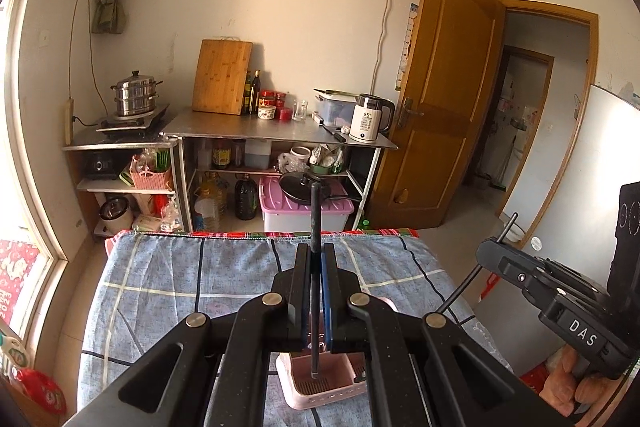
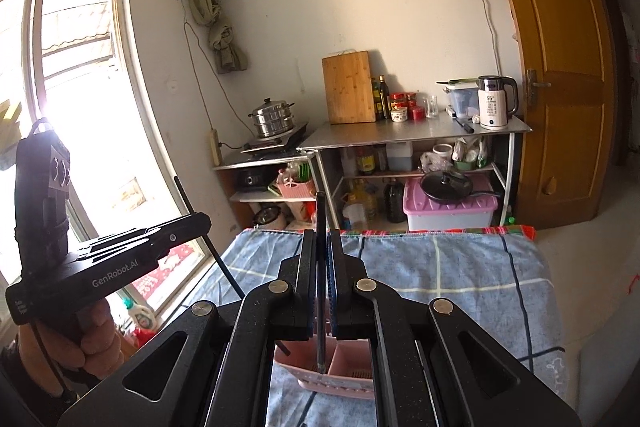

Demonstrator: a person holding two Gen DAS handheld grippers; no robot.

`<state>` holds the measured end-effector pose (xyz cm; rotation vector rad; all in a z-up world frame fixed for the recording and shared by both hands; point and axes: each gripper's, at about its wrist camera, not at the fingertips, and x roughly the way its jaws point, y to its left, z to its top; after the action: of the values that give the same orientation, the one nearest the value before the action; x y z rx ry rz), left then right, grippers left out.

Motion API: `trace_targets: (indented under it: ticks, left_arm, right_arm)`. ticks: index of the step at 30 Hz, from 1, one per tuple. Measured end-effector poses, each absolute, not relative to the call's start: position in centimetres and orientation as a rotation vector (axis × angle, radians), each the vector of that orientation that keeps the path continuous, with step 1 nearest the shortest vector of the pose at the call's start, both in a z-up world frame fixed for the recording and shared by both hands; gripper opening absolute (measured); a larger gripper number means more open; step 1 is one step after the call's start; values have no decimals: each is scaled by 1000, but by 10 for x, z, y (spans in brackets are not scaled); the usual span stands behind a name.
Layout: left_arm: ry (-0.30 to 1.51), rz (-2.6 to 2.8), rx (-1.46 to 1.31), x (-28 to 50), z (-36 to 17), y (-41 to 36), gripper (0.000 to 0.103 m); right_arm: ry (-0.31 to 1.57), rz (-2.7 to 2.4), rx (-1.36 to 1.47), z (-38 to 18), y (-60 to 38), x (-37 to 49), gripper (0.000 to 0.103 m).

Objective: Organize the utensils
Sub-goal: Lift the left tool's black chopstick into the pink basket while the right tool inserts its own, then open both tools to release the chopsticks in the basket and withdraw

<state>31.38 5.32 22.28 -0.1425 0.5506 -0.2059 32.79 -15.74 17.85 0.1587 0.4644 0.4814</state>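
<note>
Each of your grippers pinches one dark chopstick: the left gripper (image 1: 317,259) holds its chopstick (image 1: 315,219) upright above the pink basket (image 1: 320,393), and the right gripper (image 2: 321,247) holds its own chopstick (image 2: 321,223) the same way. Keep both sticks vertical, tips over one compartment of the basket, and lower slowly before letting go.

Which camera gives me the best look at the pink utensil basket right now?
The left wrist view: the pink basket shows its slatted floor, and the chopstick held in the left claw hangs over it. The right wrist view shows the basket with its divider, largely hidden by that claw's frame.
</note>
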Motion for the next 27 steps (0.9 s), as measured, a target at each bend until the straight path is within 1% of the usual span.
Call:
trace_targets:
  ticks: [9, 14, 18, 19, 20, 21, 24, 27]
  left_arm:
    - [641, -208, -167, 333, 168, 57, 4]
    - [675, -207, -175, 334, 149, 60, 4]
    - [672, -209, -183, 332, 147, 64, 5]
    - [665, -209, -186, 330, 149, 65, 5]
    - [660, -210, -187, 328, 150, 65, 6]
    - [652, -208, -189, 325, 152, 66, 8]
    - [628, -200, -195, 314, 159, 69, 16]
    - [608, -193, -198, 302, 166, 71, 18]
  right_arm:
    - [563, 483, 156, 139, -149, 349, 5]
    - [615, 487, 163, 122, -151, 356, 5]
    - [624, 477, 143, 118, -151, 355, 6]
    - [622, 475, 142, 119, -151, 354, 7]
    - [621, 474, 142, 119, -153, 353, 11]
    - [620, 474, 142, 119, -153, 351, 13]
    - [608, 466, 142, 121, -158, 345, 13]
    - [594, 462, 150, 124, -163, 336, 15]
